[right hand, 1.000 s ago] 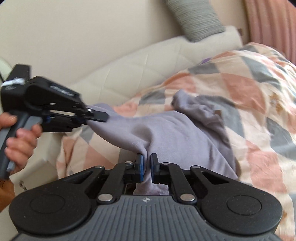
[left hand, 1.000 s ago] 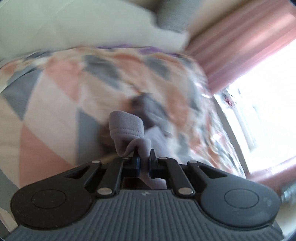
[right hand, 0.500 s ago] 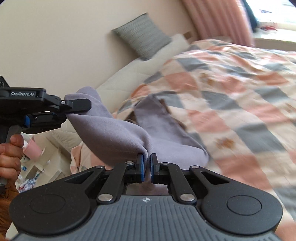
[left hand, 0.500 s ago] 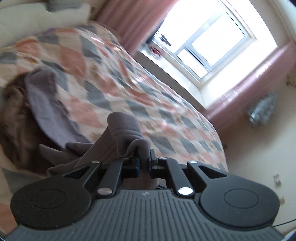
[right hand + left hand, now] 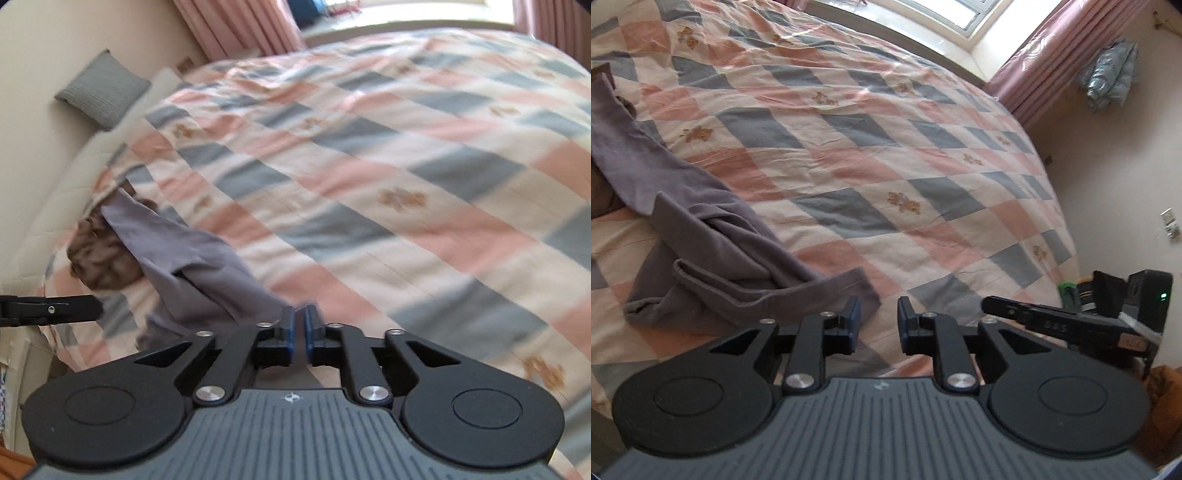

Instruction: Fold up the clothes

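1. Bed (image 5: 923, 155) with the pink, grey and cream checked quilt fills both views; nothing on it is folded.
2. Purple garment (image 5: 713, 258) lies crumpled in the lower left of the left wrist view, sleeve trailing to the upper left, hem just past the left finger. Laid out, not smoothed; every fold is left to do.
3. Brown clothing (image 5: 99, 251), bunched mid-left in the right wrist view under the purple cloth's far end, looks untouched.
4. Left tool (image 5: 875, 325): jaws have just been opening, apart now, nothing between them — garment let go.
5. Right tool (image 5: 298, 325): jaws have just been opening, only a narrow gap shows; blurred cloth edge sits at the tips, so I cannot tell grasp from release.
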